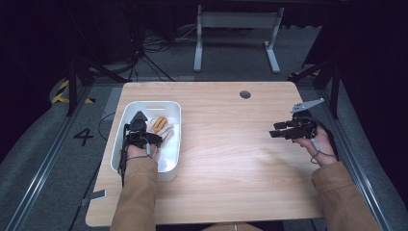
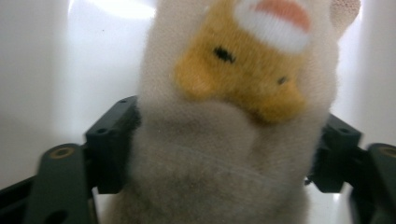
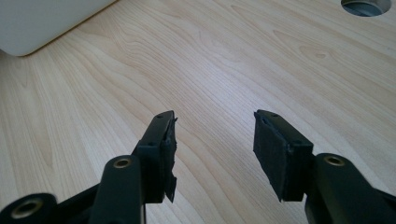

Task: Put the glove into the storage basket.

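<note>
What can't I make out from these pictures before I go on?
- Sock, left gripper view: too near and blurred; its lower end is cut off by the bottom edge. Whether the fingers press it is unclear.
- Sock in the white bin, high view: partly hidden by the left gripper; its pattern is too small.
- White bin, right gripper view: cut off by the upper-left edge.

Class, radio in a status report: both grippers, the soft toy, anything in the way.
Left gripper in the white bin, jaws either side of the soft toy. Right gripper open, nothing between its jaws, over the table. Nothing in the way.
</note>
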`<state>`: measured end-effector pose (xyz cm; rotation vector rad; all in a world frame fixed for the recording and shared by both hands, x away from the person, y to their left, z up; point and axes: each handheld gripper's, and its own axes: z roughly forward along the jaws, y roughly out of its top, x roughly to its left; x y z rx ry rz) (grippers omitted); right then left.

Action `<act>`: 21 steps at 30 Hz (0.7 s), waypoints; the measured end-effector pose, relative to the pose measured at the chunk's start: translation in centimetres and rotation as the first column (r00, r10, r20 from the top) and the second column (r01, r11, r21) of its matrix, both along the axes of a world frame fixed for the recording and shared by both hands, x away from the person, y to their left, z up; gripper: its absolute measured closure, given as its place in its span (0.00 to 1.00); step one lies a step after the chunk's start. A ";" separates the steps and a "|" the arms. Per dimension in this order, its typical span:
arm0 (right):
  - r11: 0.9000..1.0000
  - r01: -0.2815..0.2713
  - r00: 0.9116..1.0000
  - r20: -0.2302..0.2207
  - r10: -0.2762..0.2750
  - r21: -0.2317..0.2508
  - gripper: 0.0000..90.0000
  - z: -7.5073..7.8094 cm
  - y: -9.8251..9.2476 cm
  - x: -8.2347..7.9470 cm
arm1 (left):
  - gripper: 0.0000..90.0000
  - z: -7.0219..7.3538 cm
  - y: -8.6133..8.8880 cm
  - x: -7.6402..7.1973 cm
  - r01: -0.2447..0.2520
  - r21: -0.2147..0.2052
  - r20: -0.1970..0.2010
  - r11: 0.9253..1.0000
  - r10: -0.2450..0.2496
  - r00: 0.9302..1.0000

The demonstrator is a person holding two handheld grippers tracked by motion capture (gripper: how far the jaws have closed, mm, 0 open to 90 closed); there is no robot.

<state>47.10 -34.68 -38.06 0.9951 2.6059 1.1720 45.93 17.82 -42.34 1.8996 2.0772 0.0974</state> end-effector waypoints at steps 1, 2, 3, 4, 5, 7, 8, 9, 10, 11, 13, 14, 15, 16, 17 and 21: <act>1.000 -0.001 1.000 -0.001 0.001 0.000 0.55 0.0 0.0 0.0 | 0.18 0.0 0.0 0.1 0.013 0.002 -0.005 1.000 -0.013 1.000; 1.000 -0.001 1.000 -0.001 0.001 0.000 0.55 0.0 0.0 0.0 | 0.18 0.0 -0.2 0.1 0.010 -0.001 -0.004 1.000 -0.010 1.000; 1.000 0.000 1.000 0.001 0.000 -0.001 0.55 0.0 0.0 0.0 | 0.16 0.0 -0.3 0.1 0.019 -0.004 -0.006 1.000 -0.019 1.000; 1.000 0.001 1.000 0.001 -0.001 -0.001 0.55 0.0 0.0 0.0 | 0.15 0.1 -0.3 0.0 0.024 0.002 -0.003 1.000 -0.024 1.000; 1.000 0.004 1.000 0.001 -0.004 0.000 0.55 0.0 0.0 0.0 | 0.09 0.2 -0.4 0.0 0.023 0.001 0.004 1.000 -0.023 1.000; 1.000 0.002 1.000 0.000 -0.002 0.002 0.55 0.0 0.0 0.0 | 0.04 0.4 -0.6 0.1 0.029 -0.006 -0.002 1.000 -0.029 1.000; 1.000 0.002 1.000 0.000 -0.002 0.002 0.55 0.0 0.0 0.0 | 0.03 0.4 -0.6 0.1 0.029 -0.006 -0.002 1.000 -0.029 1.000; 1.000 0.001 1.000 0.002 -0.001 0.000 0.55 0.0 0.1 0.0 | 0.02 0.4 -0.9 0.1 0.033 0.007 0.005 0.999 -0.033 0.999; 1.000 0.001 1.000 0.006 -0.001 0.001 0.55 0.0 0.0 0.0 | 0.01 0.5 -0.9 0.1 0.042 0.016 0.008 0.999 -0.043 0.999; 1.000 0.002 1.000 0.004 -0.002 0.005 0.55 0.0 0.0 -0.1 | 0.00 0.6 -1.0 0.1 0.038 0.017 0.018 0.999 -0.039 0.999; 1.000 0.000 1.000 0.009 0.000 0.009 0.55 0.1 -0.1 -0.1 | 0.00 0.8 -0.9 0.1 0.041 0.030 0.036 0.999 -0.042 0.998; 1.000 0.001 1.000 0.006 -0.001 0.009 0.55 0.1 -0.1 -0.1 | 0.00 0.8 -0.9 0.1 0.041 0.030 0.036 0.999 -0.042 0.998; 1.000 0.001 1.000 0.005 -0.001 0.009 0.55 0.1 -0.1 -0.1 | 0.00 1.2 -0.8 0.0 0.046 0.026 0.052 0.999 -0.047 0.998; 1.000 0.001 1.000 0.005 -0.001 0.009 0.55 0.1 -0.1 -0.1 | 0.00 1.2 -0.8 0.0 0.046 0.026 0.052 0.999 -0.047 0.998; 1.000 0.001 1.000 0.004 -0.001 0.009 0.55 0.1 -0.1 -0.1 | 0.00 1.4 -0.8 0.0 0.051 0.035 0.065 0.998 -0.053 0.997; 1.000 0.001 1.000 0.003 -0.001 0.009 0.54 0.0 -0.1 0.0 | 0.00 2.6 -0.7 -0.2 0.054 0.043 0.113 0.998 -0.059 0.992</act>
